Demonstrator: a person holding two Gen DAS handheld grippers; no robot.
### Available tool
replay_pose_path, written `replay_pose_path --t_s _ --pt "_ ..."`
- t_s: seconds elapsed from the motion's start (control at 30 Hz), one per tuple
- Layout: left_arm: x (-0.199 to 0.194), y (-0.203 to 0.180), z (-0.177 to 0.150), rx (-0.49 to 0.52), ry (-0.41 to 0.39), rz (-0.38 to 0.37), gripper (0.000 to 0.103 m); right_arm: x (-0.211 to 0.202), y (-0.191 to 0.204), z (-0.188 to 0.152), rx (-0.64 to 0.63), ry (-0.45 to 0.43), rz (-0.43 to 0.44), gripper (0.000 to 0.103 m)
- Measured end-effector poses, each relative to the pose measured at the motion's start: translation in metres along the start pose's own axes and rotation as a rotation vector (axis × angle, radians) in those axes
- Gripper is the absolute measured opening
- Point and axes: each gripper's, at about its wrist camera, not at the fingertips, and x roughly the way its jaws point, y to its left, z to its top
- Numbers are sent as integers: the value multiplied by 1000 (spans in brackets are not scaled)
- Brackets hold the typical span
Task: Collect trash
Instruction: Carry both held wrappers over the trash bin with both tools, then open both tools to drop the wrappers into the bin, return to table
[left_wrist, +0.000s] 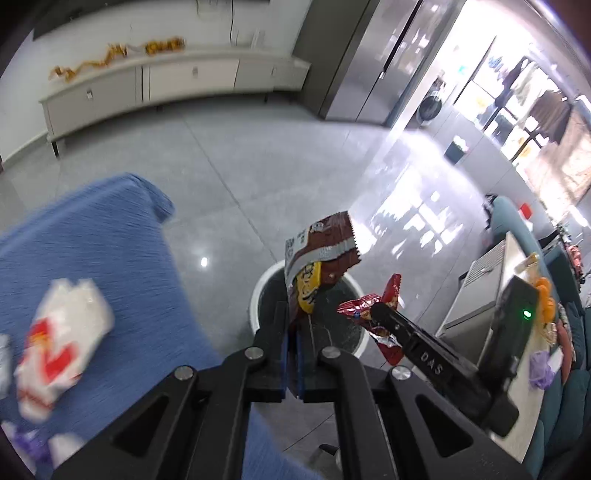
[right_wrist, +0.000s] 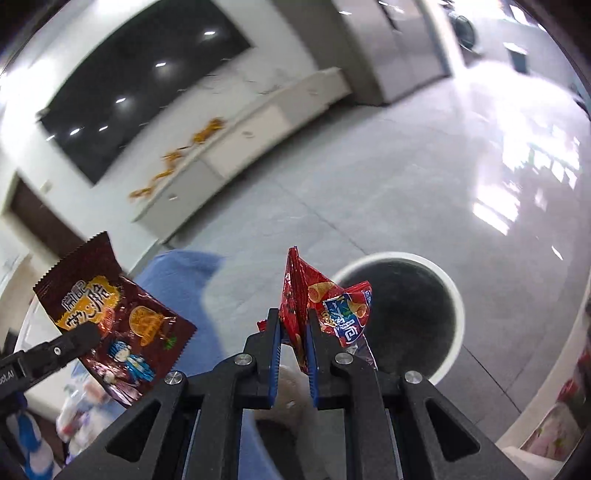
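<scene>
My left gripper (left_wrist: 294, 325) is shut on a brown snack wrapper (left_wrist: 319, 254) and holds it above a round white trash bin (left_wrist: 258, 291) on the floor. The brown wrapper also shows in the right wrist view (right_wrist: 118, 325), at the left. My right gripper (right_wrist: 293, 325) is shut on a red snack wrapper (right_wrist: 332, 306) and holds it near the bin (right_wrist: 454, 295), left of its opening. The red wrapper shows in the left wrist view (left_wrist: 373, 317), over the bin's right rim.
A table with a blue cloth (left_wrist: 110, 258) lies to the left, with a white and red wrapper (left_wrist: 62, 339) and other litter on it. A long white cabinet (left_wrist: 166, 85) stands at the far wall. A sofa and side table (left_wrist: 524, 295) are at the right.
</scene>
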Motion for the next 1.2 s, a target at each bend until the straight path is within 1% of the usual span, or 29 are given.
replay_pose_path --t_s 0.03,0.1,0.17,0.23,0.3,0.37,0.4,0.47,0.5,0.57,0.6,0.63,0.67,0.7,0.77,0.87,0.97,1.07,1.2 --pt "20 -4 5 -3 25 16 3 9 -7 2 22 10 -12 12" --pt "58 -9 14 -25 78 22 3 24 -19 5 49 30 -45 12" --pt "80 -13 17 -33 109 32 3 39 -29 11 63 54 -76 12" --pt "103 -16 20 -44 142 32 3 58 -40 14 74 86 -127 12" --pt "118 -18 17 -57 162 24 6 69 -54 13 86 106 -160 12" --pt "133 -22 15 -60 188 2 5 78 -62 13 93 121 -184 16" --pt "137 -23 13 -59 196 -7 6 80 -63 14 94 126 -194 16" --pt "145 -26 11 -60 212 -18 6 83 -65 14 88 128 -215 24" --pt "145 -26 11 -67 215 -26 7 86 -65 16 85 127 -220 25" --pt "144 -24 12 -78 217 -38 13 88 -65 17 78 123 -240 28" --pt "144 -23 14 -79 213 -38 25 88 -66 16 75 121 -244 28" --pt "140 -22 14 -80 200 -33 40 87 -65 16 73 118 -244 28" --pt "136 -19 16 -82 189 -31 45 88 -65 18 71 116 -242 29" --pt "132 -19 16 -87 175 -35 47 86 -64 18 65 111 -246 30" --pt "120 -16 19 -93 158 -51 47 77 -56 18 52 92 -260 47" --pt "98 -17 23 -100 120 -53 47 72 -48 25 39 60 -255 48" --pt "68 -16 25 -116 67 -54 47 54 -30 29 4 18 -257 48" --pt "24 -12 25 -108 -15 -38 47 37 -15 33 -23 -25 -246 48" --pt "-35 -10 24 -94 -128 -10 47 3 16 35 -70 -94 -218 48"
